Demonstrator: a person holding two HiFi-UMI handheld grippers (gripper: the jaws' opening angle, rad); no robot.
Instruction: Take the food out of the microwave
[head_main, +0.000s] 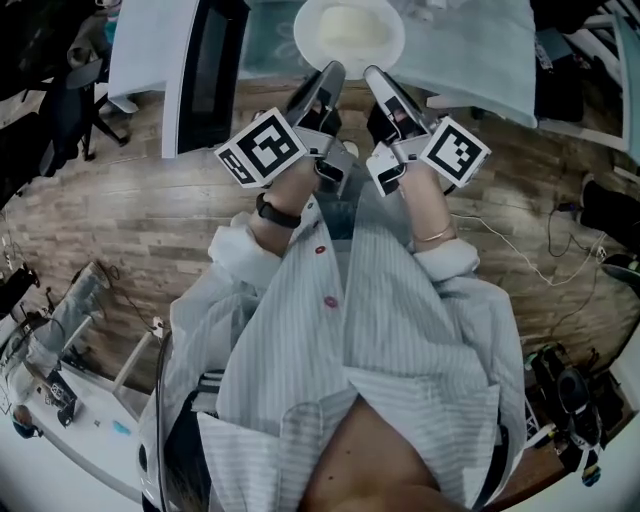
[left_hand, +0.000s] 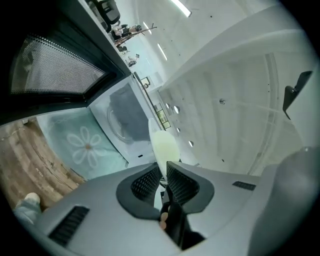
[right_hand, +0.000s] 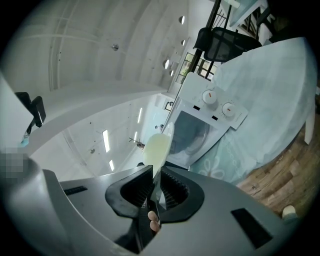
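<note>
The plate (head_main: 303, 40) was round, smooth, white, with pale creamy food (head_main: 350, 30); my left tongs (left_hand: 163, 167) and right tongs (right_hand: 156, 169) each pinched its rim.

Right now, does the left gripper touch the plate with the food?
Touching. In the left gripper view, the left gripper has its jaws closed on the edge of the plate, with no gap on either side.
</note>
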